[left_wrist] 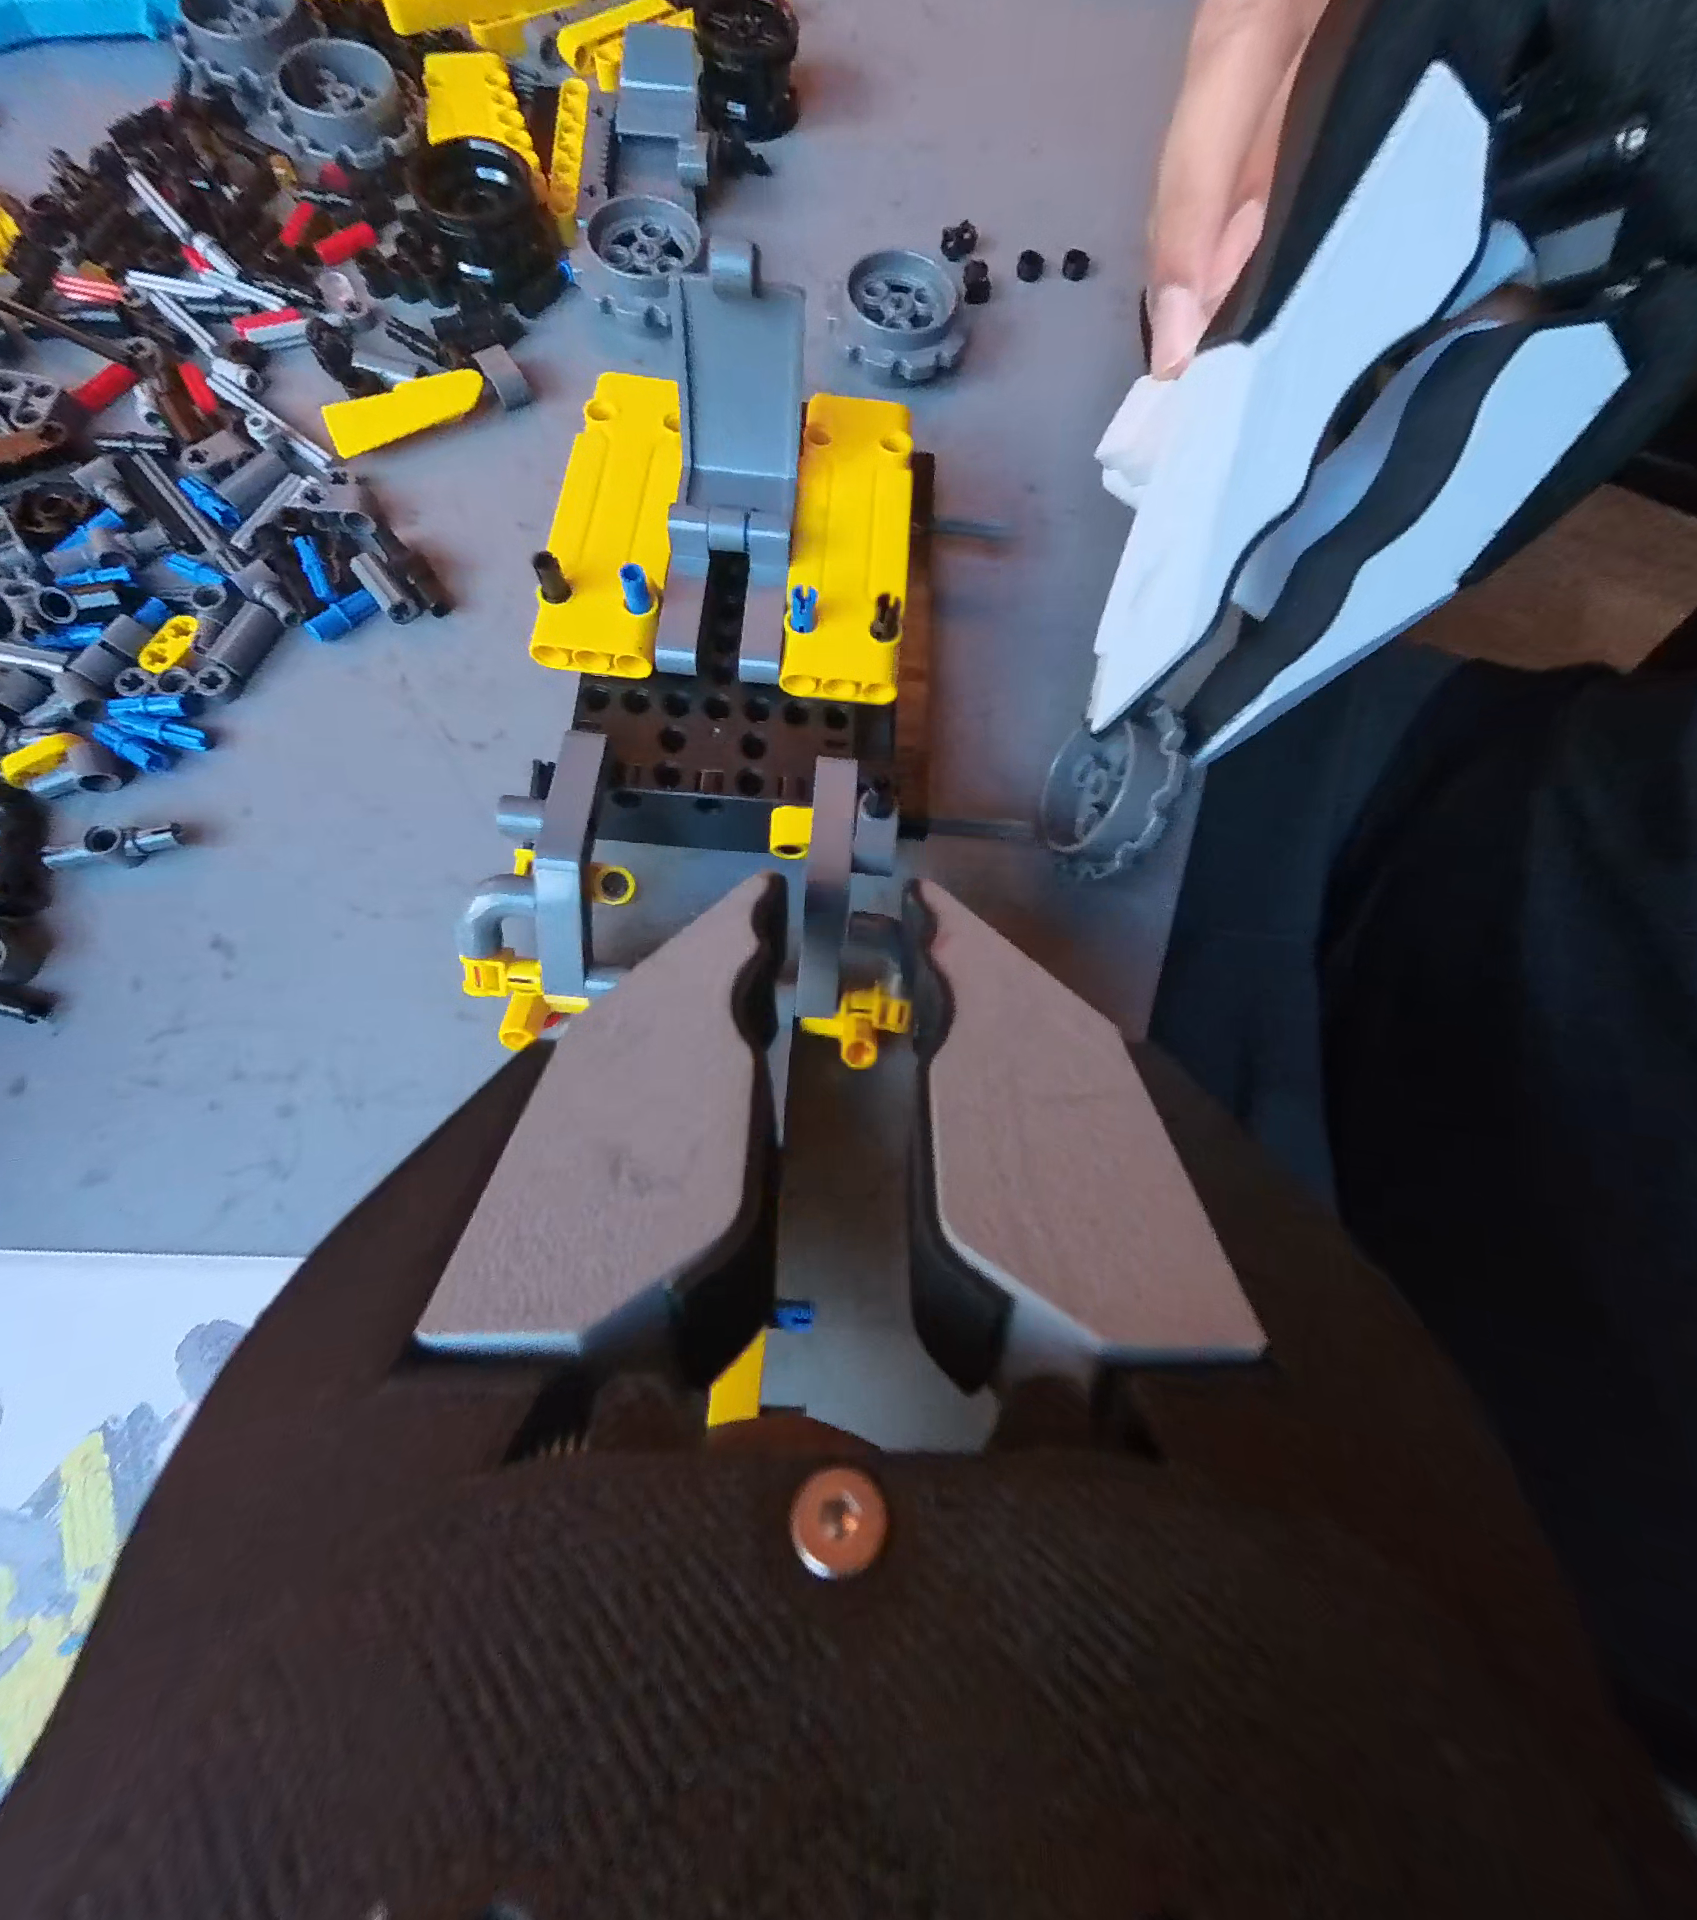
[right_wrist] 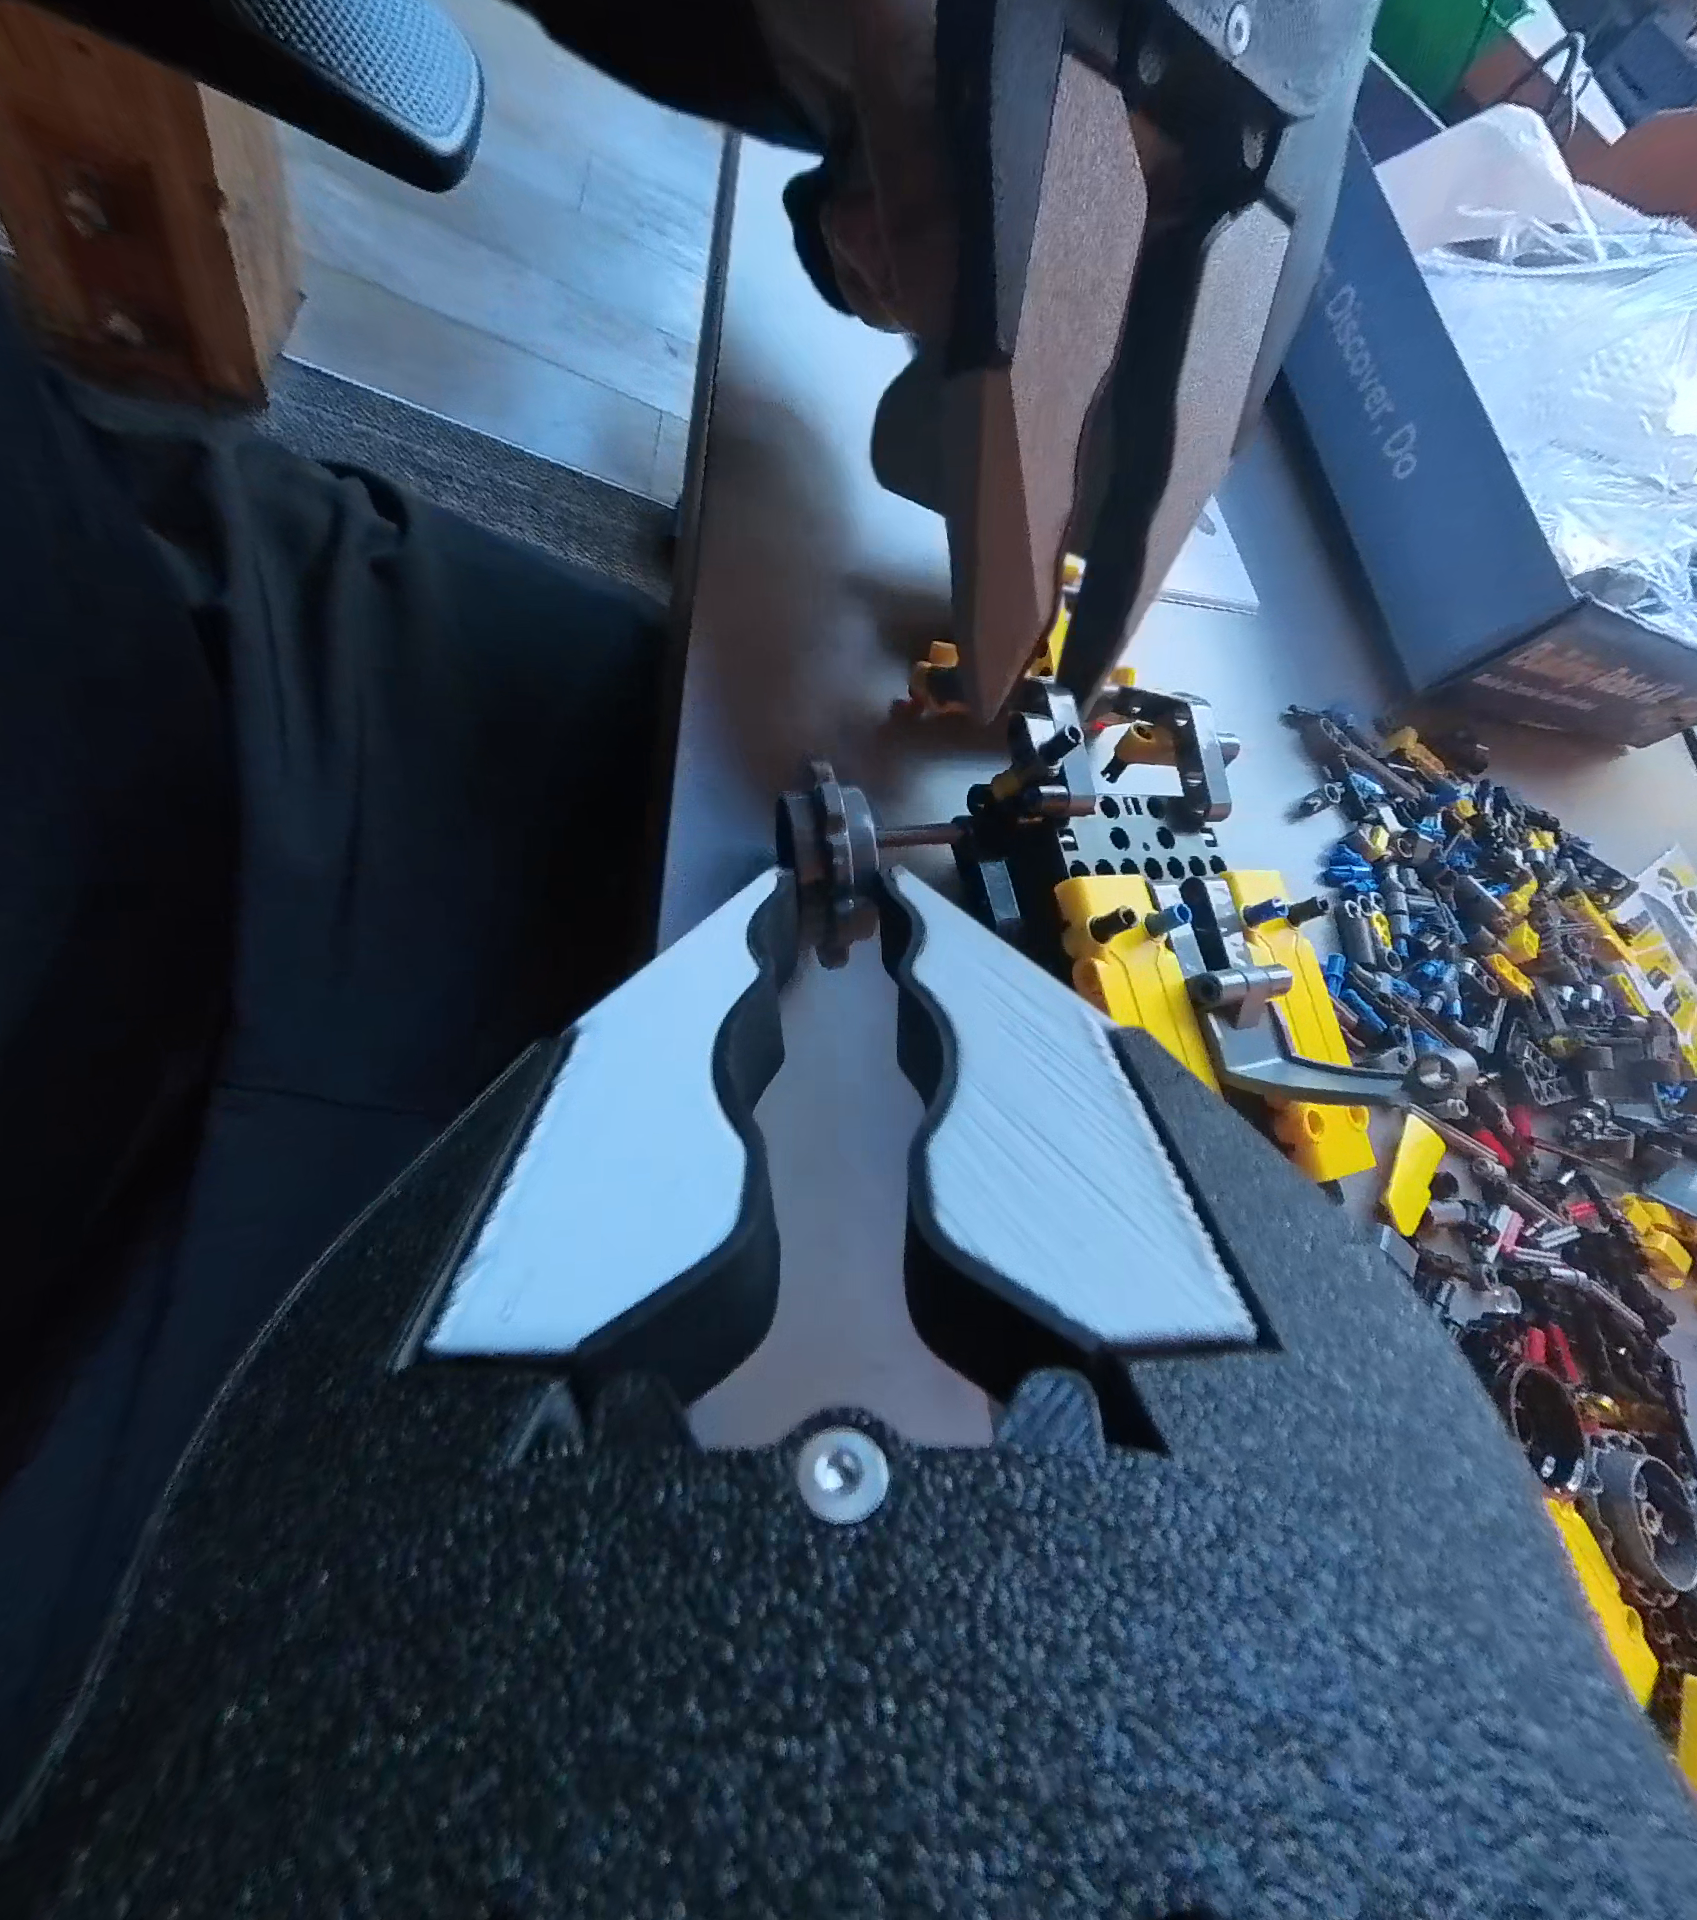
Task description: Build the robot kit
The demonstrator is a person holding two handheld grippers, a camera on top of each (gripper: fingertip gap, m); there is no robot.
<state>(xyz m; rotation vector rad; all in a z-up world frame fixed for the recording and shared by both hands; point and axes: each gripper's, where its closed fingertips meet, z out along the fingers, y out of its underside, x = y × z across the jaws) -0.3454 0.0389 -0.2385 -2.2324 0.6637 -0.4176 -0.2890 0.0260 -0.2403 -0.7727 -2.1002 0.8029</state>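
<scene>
A part-built toy vehicle chassis (left_wrist: pixel 719 727) with yellow panels, grey beams and a black holed plate lies on the grey table. My left gripper (left_wrist: pixel 839 894), with brown fingers, is closed around an upright grey beam at the chassis's near end. It also shows in the right wrist view (right_wrist: pixel 1036 701), coming down on the chassis (right_wrist: pixel 1135 862). My right gripper (right_wrist: pixel 836 888), with white fingers, pinches a grey wheel hub (right_wrist: pixel 823 831) on a thin axle (right_wrist: pixel 917 831) that sticks out of the chassis's side. The right gripper (left_wrist: pixel 1150 738) and the hub (left_wrist: pixel 1109 810) also show in the left wrist view.
A large pile of loose small parts (left_wrist: pixel 96 520) covers the table left of the chassis. Spare grey hubs (left_wrist: pixel 901 312) lie beyond it. An instruction booklet (left_wrist: pixel 44 1455) lies near left. A dark box (right_wrist: pixel 1446 468) and plastic bags (right_wrist: pixel 1654 364) stand behind. The table edge (right_wrist: pixel 688 727) runs just beside the hub. Some 6 cm of space lies between my two pairs of fingers.
</scene>
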